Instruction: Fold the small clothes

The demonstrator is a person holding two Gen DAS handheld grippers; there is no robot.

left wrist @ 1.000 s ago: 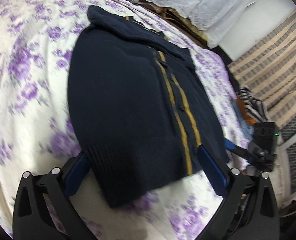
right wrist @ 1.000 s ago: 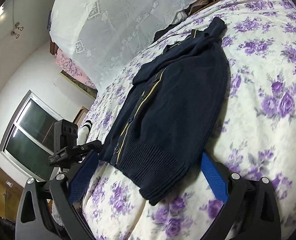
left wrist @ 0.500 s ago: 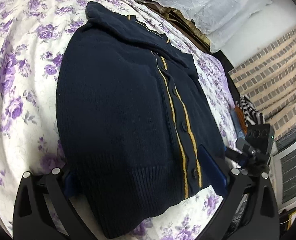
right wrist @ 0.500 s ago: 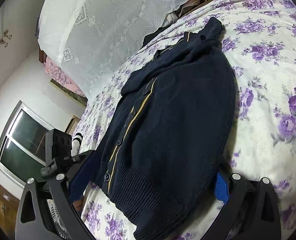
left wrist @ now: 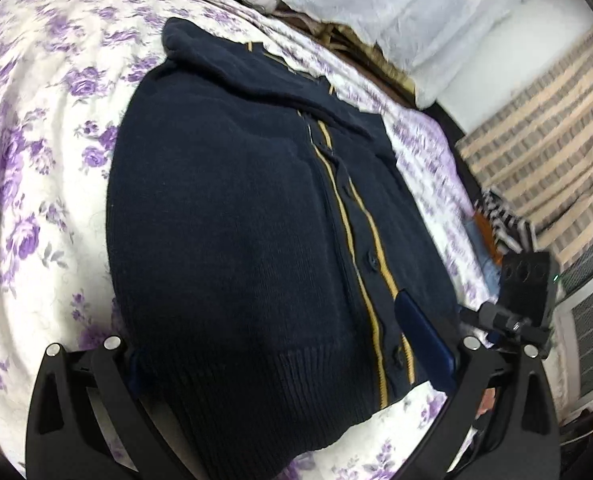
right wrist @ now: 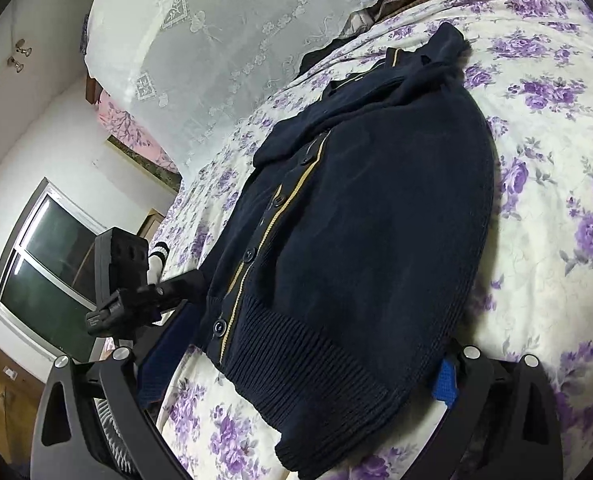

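Item: navy knit cardigan (left wrist: 232,216), mustard-striped button placket, lying flat on floral bedsheet (left wrist: 36,152). Soft, limp, fairly thick (likely sags when lifted). Best hold: ribbed hem corners. Left gripper (left wrist: 288,360) and right gripper (right wrist: 300,364): jaws spread wide, straddling hem, nothing clamped.

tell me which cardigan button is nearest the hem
The lowest button, on the ribbed band of the cardigan; the others run up the placket toward the collar.
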